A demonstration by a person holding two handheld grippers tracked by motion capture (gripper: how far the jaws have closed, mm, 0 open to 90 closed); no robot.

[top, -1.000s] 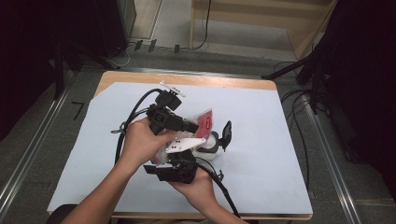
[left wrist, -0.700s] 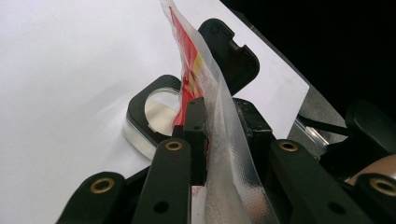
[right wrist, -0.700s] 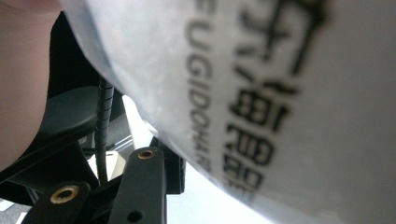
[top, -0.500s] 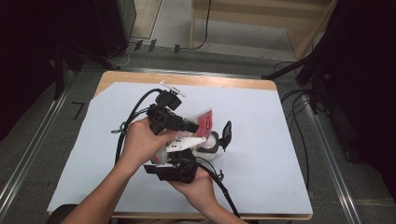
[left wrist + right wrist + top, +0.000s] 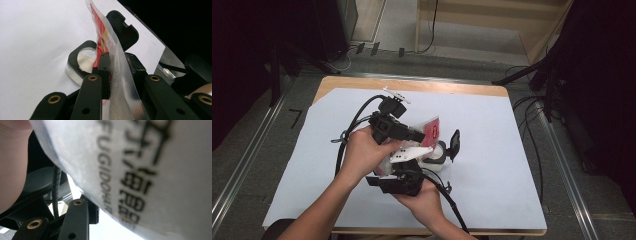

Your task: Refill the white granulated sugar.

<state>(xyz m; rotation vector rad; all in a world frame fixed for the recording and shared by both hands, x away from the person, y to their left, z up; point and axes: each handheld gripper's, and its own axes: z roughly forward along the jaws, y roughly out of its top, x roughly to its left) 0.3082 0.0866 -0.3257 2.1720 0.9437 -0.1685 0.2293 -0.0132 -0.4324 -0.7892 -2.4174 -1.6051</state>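
- Done — left gripper (image 5: 120,65) pinches the pouch (image 5: 117,75) at its clear edge, above the table (image 5: 512,150).
- Right gripper (image 5: 399,181): pouch (image 5: 140,170) lies against it; grip cannot be told.
- Left — pouch not visibly opened; black-lidded container (image 5: 439,152) waits beside it.

I'm seeing bare white sheet (image 5: 492,130) lying open on every side; just right of my grippers, a black-lidded container (image 5: 443,150) and the pouch (image 5: 430,129) are crowding the middle.
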